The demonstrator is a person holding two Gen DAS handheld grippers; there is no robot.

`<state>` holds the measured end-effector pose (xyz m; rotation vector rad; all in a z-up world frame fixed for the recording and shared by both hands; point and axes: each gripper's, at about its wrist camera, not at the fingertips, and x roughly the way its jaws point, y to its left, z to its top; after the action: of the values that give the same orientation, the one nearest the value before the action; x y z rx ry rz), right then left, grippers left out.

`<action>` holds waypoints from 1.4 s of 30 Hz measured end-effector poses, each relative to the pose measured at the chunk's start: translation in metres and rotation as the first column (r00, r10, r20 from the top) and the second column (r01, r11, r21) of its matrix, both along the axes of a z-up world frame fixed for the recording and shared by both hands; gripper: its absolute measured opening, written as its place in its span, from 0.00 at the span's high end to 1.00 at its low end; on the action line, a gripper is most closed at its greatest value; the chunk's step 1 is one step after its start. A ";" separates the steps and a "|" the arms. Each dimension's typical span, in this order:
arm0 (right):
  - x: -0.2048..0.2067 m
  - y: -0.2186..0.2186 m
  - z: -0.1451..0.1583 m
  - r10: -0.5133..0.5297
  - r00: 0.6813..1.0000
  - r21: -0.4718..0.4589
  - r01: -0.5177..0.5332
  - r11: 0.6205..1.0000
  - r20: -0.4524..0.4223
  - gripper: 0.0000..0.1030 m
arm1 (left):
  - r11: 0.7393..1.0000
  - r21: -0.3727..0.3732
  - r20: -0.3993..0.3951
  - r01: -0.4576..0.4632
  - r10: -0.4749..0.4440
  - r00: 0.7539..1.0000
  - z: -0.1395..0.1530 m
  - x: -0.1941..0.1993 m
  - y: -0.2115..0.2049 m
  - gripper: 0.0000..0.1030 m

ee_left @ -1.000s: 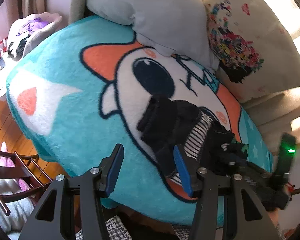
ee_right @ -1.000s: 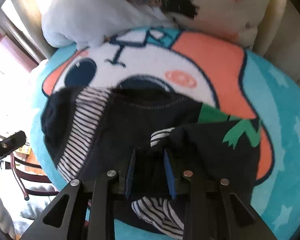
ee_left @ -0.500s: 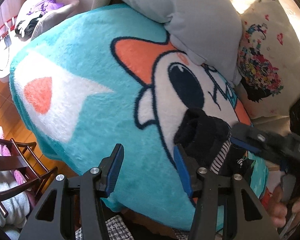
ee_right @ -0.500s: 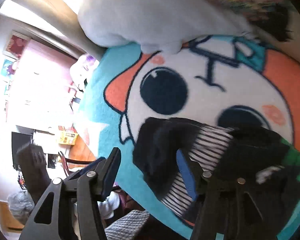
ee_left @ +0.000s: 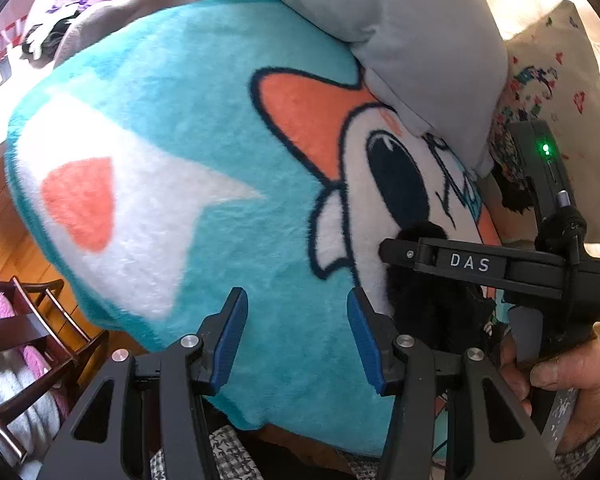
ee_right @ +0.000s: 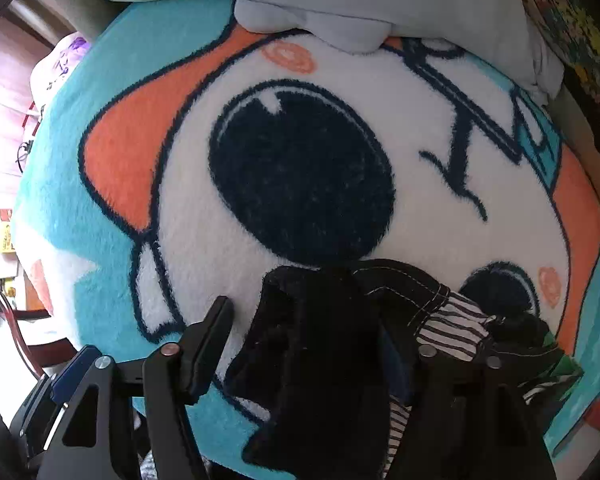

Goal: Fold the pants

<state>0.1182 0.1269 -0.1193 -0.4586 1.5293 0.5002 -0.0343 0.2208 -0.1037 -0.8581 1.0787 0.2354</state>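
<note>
The dark pants [ee_right: 320, 344], with a striped lining [ee_right: 456, 328], lie bunched on the teal cartoon blanket [ee_right: 300, 60]. My right gripper [ee_right: 306, 320] points down over their left end; its jaws are closing with the thick dark fold between them. The left finger [ee_right: 212, 332] still stands apart from the cloth, and the other finger is hidden behind it. In the left wrist view the right gripper [ee_left: 460, 260] covers most of the pants [ee_left: 432, 304]. My left gripper [ee_left: 296, 340] hovers open over bare teal blanket [ee_left: 204, 128], to the left of the pants, with nothing between its blue pads.
A grey pillow [ee_left: 400, 40] and a flowered cushion [ee_left: 548, 80] lean at the back of the blanket. A hand [ee_left: 560, 380] holds the right gripper. Dark wooden chair rails [ee_left: 40, 320] and wood floor lie past the blanket's left edge. Clothes are piled on a seat [ee_left: 80, 12].
The right gripper let go of the middle fold, opened and moved left to the pants' left end. The left gripper shifted left, so the pants slid to the right of its view.
</note>
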 end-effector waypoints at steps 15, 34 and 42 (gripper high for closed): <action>0.016 -0.068 0.036 -0.147 0.985 0.221 0.163 0.961 -0.088 0.70 | 0.944 -0.022 0.138 0.329 -0.323 0.936 0.003 0.052 -0.074 0.51; 0.028 -0.142 0.068 -0.222 0.965 0.436 0.262 0.861 -0.142 0.77 | 0.939 0.022 0.142 0.343 -0.343 0.929 0.044 0.062 -0.134 0.91; 0.032 -0.201 0.083 -0.274 0.950 0.528 0.310 0.790 -0.148 0.77 | 0.913 0.008 0.206 0.408 -0.400 0.893 0.063 0.076 -0.194 0.91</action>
<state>0.1498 -0.0744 -0.0365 0.2449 1.4042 0.6802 0.0420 0.0273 -0.0406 -0.6534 1.0447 -0.2193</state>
